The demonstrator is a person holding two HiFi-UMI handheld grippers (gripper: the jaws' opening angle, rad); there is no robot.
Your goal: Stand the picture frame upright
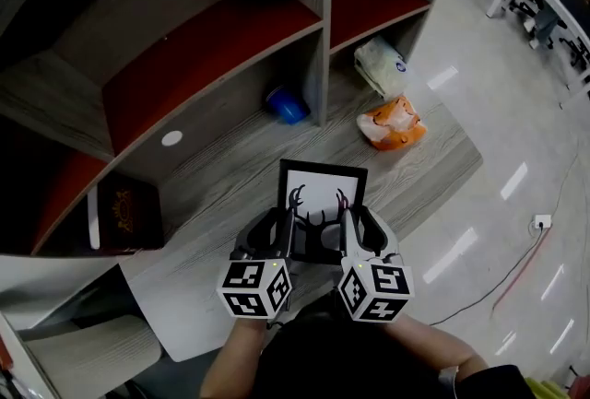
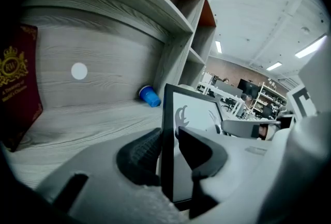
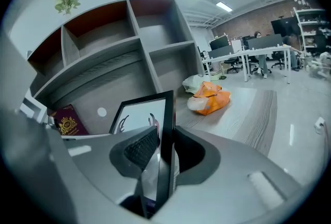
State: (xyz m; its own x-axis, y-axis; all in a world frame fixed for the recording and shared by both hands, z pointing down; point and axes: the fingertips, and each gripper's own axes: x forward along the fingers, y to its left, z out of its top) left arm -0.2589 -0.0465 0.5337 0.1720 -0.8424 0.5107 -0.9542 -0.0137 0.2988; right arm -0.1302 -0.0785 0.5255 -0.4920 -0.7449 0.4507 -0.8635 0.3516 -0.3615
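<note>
Thin black rectangular picture frame (image 1: 323, 193), glossy white print with dark antler shapes, held over grey wood-grain counter (image 1: 433, 167) in front of shelf unit (image 1: 318, 38). Left gripper (image 2: 168, 154) ribbed fingers (image 2: 138, 158) pressed tight on left edge, right gripper (image 3: 164, 150) same on right edge. Blue cup (image 1: 287, 105) on its side in lower cubby. Maroon gold-crested book (image 1: 129, 215) at left. Crumpled orange bag (image 1: 392, 125) and white bag (image 1: 380, 65) on counter. Frame's bottom edge hidden behind grippers.

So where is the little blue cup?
In the head view the blue cup lies at the back of the desk, beside the shelf divider, beyond the picture frame and left of the orange bag.
</note>
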